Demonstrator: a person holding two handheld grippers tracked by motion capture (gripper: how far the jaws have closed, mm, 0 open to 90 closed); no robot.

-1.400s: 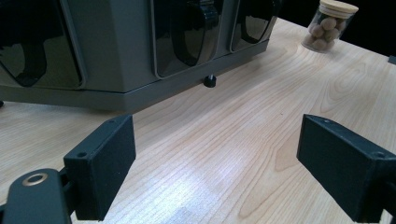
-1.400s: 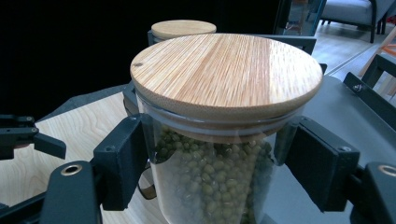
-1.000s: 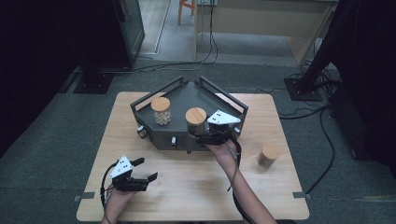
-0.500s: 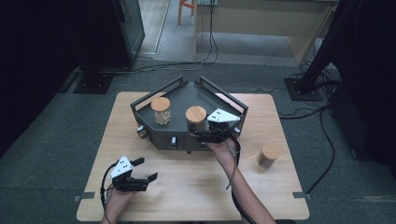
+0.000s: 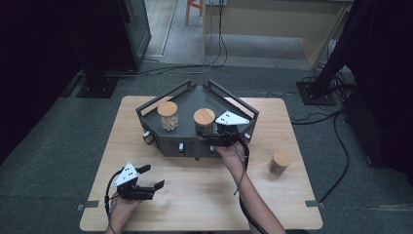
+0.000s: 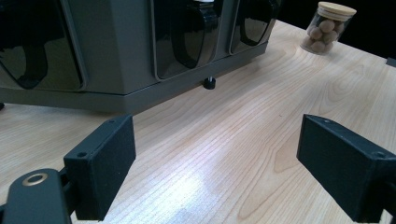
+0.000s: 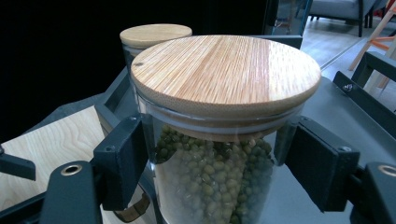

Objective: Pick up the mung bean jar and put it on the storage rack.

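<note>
Bamboo-lidded jar (image 7: 219, 140): green beans inside; stands on the dark tray (image 5: 187, 100), centre of the high view.
Right gripper (image 5: 220, 140): closed on the jar's glass wall below the lid, one pad on each side, as the right gripper view shows.
Left gripper (image 5: 146, 178): jaws wide apart, nothing between them, over the tabletop (image 5: 195, 185) at lower left of the high view.
Hidden: jar's base is cut off in the right gripper view; from above, the right gripper's own body covers the grip.
Second jar (image 5: 168, 116): pale balls inside; only its lid is seen behind the held jar.
Third jar (image 6: 327, 28): upper right of the left gripper view, standing on the tabletop.
</note>
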